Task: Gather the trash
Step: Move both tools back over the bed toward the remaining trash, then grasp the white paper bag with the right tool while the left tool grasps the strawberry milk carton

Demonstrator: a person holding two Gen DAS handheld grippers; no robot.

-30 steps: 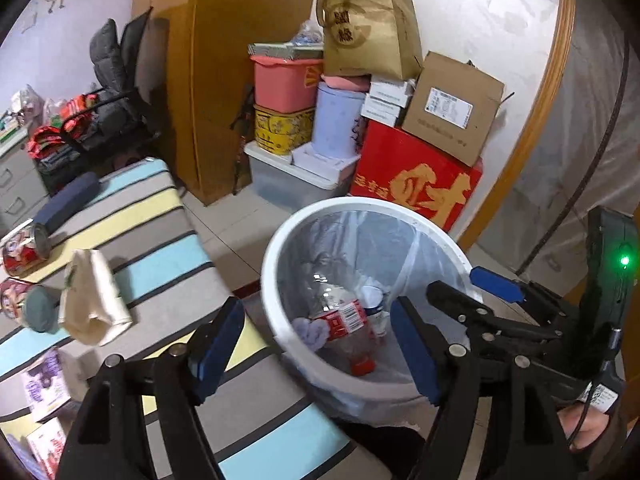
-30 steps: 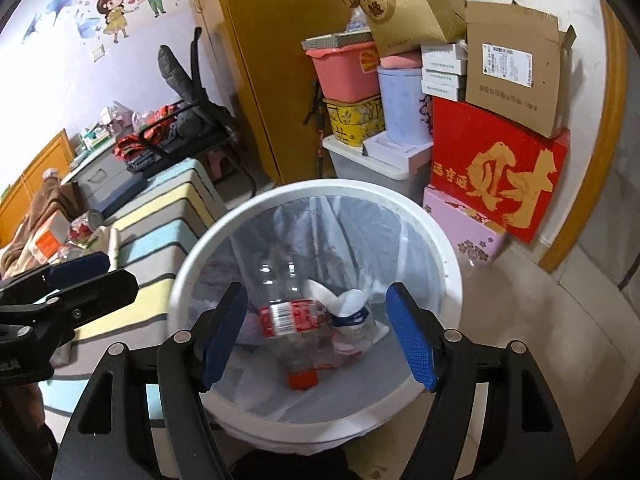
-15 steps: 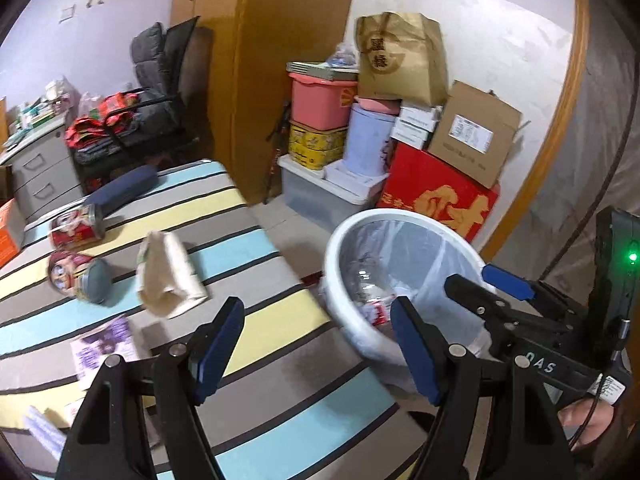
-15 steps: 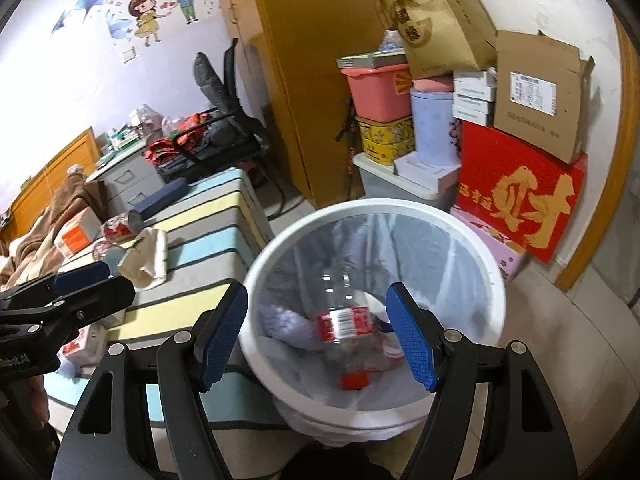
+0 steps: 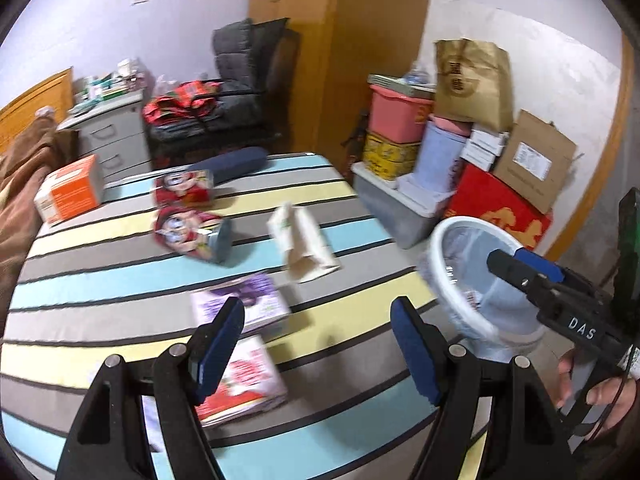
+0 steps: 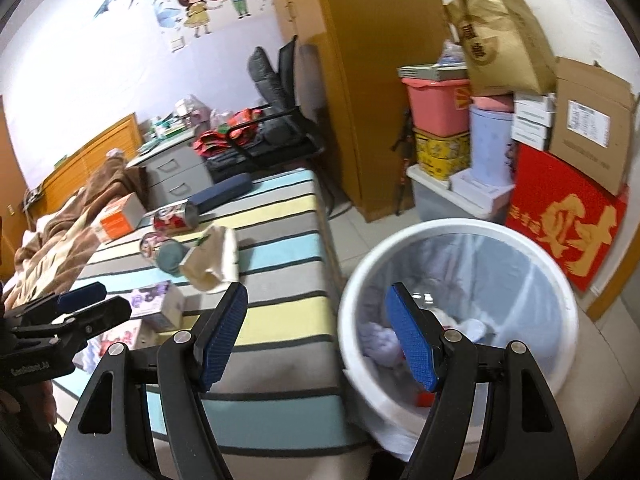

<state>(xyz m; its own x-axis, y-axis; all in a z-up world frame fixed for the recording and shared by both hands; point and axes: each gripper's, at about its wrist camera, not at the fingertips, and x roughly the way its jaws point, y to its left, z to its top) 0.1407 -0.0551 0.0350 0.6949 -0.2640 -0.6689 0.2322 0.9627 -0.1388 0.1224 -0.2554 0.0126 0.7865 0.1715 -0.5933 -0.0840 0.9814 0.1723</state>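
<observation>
Two grippers in play, both with blue-padded jaws spread wide and nothing held between them. Left gripper (image 5: 316, 344) hangs over the striped bedspread in grey, yellow and light blue (image 5: 120, 280), above a pair of glossy printed packets: a purple-and-white one (image 5: 244, 304) and a red-and-white one (image 5: 240, 380) closer to the camera. Farther back on the cover there's a crumpled cream paper bag (image 5: 304, 242) lying on its side, two red cartoon-print tins tipped over (image 5: 188, 216), an orange-and-white cardboard box (image 5: 70, 194) and a dark blue cylindrical pillow (image 5: 230, 164).

Right gripper (image 6: 314, 340) sits at the edge of the bed, its right finger over the round white trash bin with a clear plastic liner (image 6: 560, 292). That bin stands on the floor just beside the bed and already has some rubbish in it, whitish crumpled stuff (image 6: 380, 338) and something red, hard to make out. Stacked boxes and tubs (image 6: 520, 120) line the wall behind it.
</observation>
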